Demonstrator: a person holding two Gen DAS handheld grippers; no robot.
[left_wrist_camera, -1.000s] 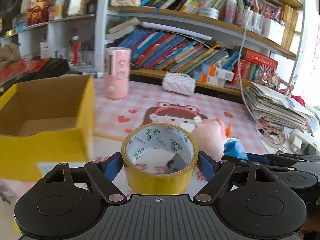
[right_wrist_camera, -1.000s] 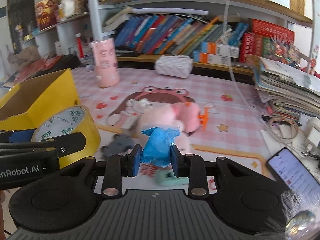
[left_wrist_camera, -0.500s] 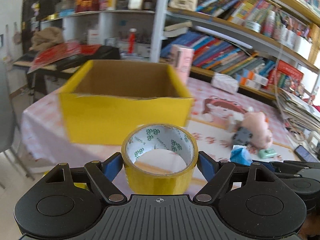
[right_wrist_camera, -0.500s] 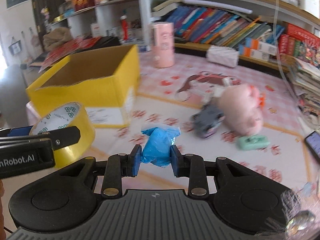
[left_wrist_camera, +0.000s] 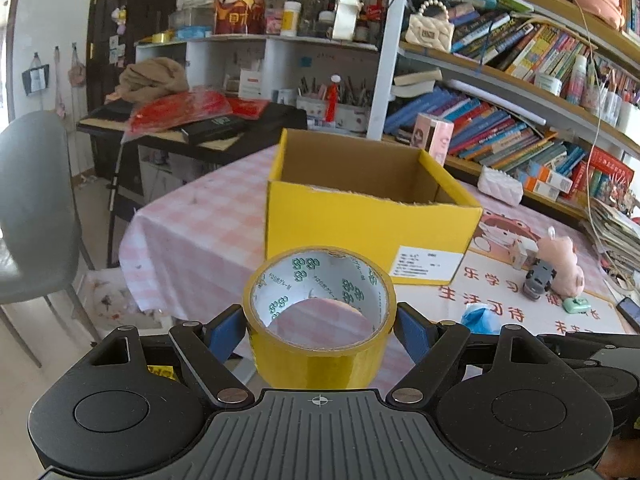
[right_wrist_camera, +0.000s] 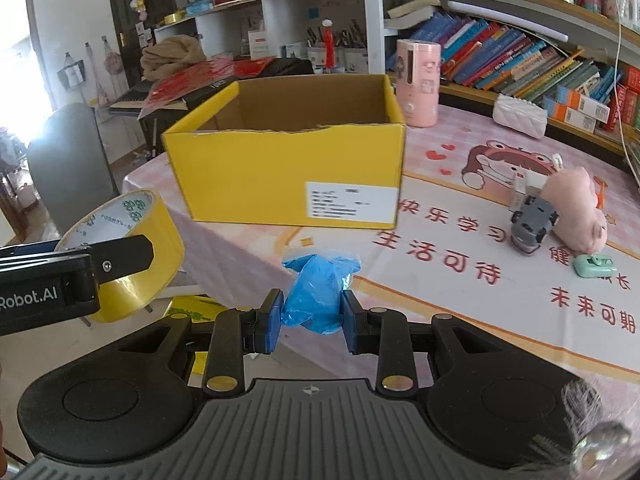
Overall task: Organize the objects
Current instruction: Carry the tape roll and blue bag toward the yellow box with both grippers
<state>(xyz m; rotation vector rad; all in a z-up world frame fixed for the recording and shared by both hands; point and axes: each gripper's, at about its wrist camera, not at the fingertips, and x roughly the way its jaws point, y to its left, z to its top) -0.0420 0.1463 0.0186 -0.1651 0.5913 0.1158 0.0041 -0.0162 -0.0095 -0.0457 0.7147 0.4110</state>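
My left gripper [left_wrist_camera: 320, 326] is shut on a yellow tape roll [left_wrist_camera: 320, 354], held in the air short of the table's corner. The roll also shows in the right wrist view [right_wrist_camera: 132, 248]. My right gripper [right_wrist_camera: 312, 312] is shut on a crumpled blue bag [right_wrist_camera: 318, 294], held above the table's near edge. An open yellow cardboard box [left_wrist_camera: 372, 220] stands on the pink checked table, ahead of both grippers; it also shows in the right wrist view [right_wrist_camera: 288, 172]. Its inside looks empty.
A pink plush pig [right_wrist_camera: 576, 208], a grey toy car [right_wrist_camera: 534, 220] and a small green object [right_wrist_camera: 594, 266] lie on the mat to the right. A pink cylinder [right_wrist_camera: 418, 82] and a white pouch [right_wrist_camera: 520, 116] stand behind. A grey chair [left_wrist_camera: 32, 216] is at the left.
Both grippers have pulled back and to the left from the table with their loads. The yellow box now lies straight ahead, and the pig and car are farther to the right.
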